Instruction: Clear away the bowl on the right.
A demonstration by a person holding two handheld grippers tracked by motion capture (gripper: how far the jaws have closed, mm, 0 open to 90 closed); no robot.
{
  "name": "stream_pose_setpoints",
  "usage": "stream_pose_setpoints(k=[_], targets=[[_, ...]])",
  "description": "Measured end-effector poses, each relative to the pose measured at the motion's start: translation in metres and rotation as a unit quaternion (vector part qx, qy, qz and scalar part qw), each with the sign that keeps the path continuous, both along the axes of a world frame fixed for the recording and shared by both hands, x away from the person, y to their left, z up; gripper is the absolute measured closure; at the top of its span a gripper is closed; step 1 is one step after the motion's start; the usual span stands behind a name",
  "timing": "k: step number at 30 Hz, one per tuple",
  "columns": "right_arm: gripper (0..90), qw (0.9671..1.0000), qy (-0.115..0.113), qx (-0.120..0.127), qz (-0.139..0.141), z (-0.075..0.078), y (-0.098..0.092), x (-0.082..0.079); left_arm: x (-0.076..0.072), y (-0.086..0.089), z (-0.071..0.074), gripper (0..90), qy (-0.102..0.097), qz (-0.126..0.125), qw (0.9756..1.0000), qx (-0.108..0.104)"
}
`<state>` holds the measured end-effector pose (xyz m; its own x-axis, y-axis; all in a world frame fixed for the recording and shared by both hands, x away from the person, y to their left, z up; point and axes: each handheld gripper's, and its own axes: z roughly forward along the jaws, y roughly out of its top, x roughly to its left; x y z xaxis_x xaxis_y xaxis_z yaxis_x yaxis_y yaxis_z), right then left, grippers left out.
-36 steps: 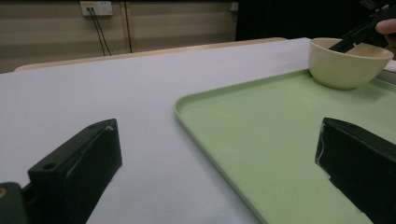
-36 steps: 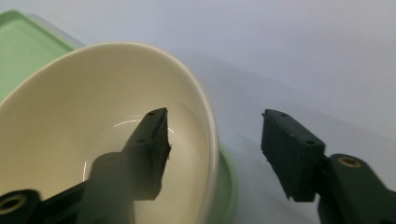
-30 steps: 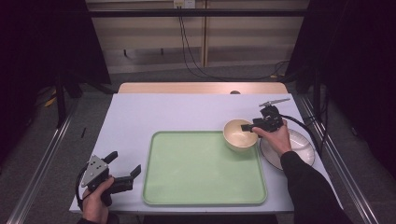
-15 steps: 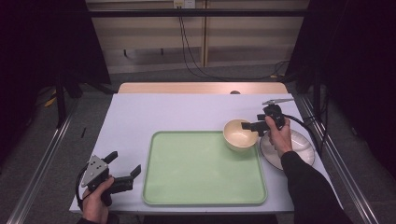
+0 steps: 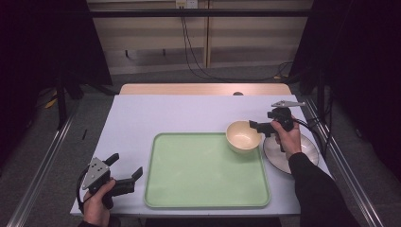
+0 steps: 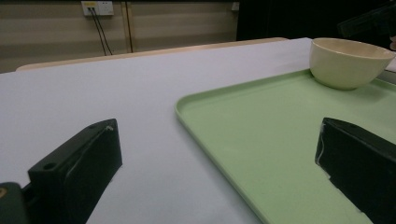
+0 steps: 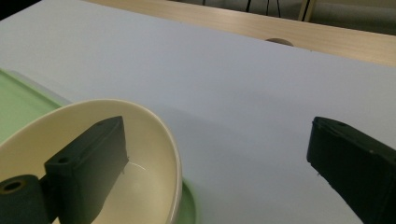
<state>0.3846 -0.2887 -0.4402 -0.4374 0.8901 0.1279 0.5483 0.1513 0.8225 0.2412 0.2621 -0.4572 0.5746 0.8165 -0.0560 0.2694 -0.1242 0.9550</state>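
A cream bowl (image 5: 243, 136) (image 6: 350, 63) (image 7: 149, 182) sits upright on the far right corner of the pale green tray (image 5: 208, 170) (image 6: 261, 135) (image 7: 18, 100). My right gripper (image 5: 255, 127) (image 7: 215, 135) hovers at the bowl's right rim. It is open: one jaw hangs over the bowl's inside, the other over the table, and the rim between them is untouched. Its jaws have just been opening, then eased in slightly. My left gripper (image 5: 126, 164) (image 6: 217, 140) is held low at the table's front left, open and empty, pointing across the tray's near left edge.
A white plate (image 5: 302, 156) lies on the table just right of the tray, under my right forearm. The pale table top (image 5: 179, 113) stretches bare behind and left of the tray. Metal rails run along both sides of the table.
The right gripper's jaws have spread away from the bowl's rim and the hand has drawn up and back slightly. The bowl stays on the tray corner. The left gripper has not moved.
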Motion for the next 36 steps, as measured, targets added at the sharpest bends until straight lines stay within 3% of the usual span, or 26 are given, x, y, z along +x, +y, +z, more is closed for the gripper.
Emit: stream_pose_setpoints(k=[4,9,13,26,30,36], targets=[[5.0,1.0000,0.002,0.003,0.002,0.003,-0.006,-0.005,0.000,0.000,0.000,0.5,0.000,0.004,1.0000,0.000],[1.3,0.9994,0.002,0.033,0.009,0.008,-0.016,-0.014,0.000,-0.001,0.000,0.5,0.001,0.001,1.0000,0.000],[2.0,0.9991,-0.005,0.041,0.006,0.011,-0.021,-0.019,0.000,0.000,0.000,0.4,0.000,0.004,1.0000,-0.001],[2.4,0.9987,-0.039,0.025,-0.020,0.014,-0.031,-0.042,0.001,-0.001,0.000,0.5,0.000,0.004,1.0000,0.000],[2.5,0.9986,-0.034,0.036,-0.021,0.014,-0.035,-0.050,0.001,-0.001,0.000,0.5,0.000,0.004,1.0000,0.001],[2.8,0.9986,-0.035,0.028,-0.027,0.015,-0.039,-0.062,0.001,-0.001,0.000,0.5,0.001,0.004,1.0000,-0.002]])
